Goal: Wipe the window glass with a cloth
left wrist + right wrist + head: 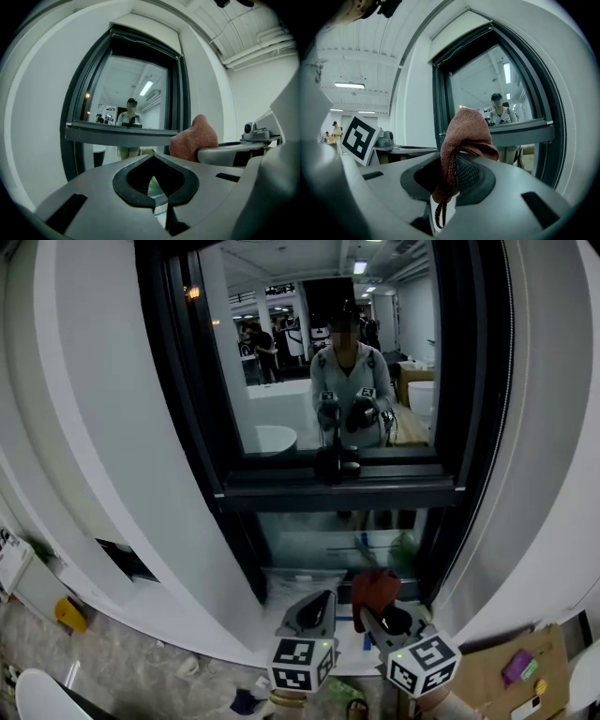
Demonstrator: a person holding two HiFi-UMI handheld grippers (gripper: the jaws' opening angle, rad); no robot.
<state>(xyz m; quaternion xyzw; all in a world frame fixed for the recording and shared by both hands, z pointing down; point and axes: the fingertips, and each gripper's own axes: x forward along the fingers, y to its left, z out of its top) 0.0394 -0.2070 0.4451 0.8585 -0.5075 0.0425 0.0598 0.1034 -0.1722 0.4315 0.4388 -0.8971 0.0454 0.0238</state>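
1. Dim overall; the light comes from ceiling strip lights (349, 85).
2. Window glass (328, 352) reflects the lit room like a mirror.
3. Heavy fisheye bending, dark vignetted corners, close foreground soft.

Head view looks down from above; both gripper views face the window (281, 381).

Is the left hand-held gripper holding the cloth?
No, the cloth is pinched between the jaws of the right hand-held gripper, while the left hand-held gripper has nothing between its jaws.
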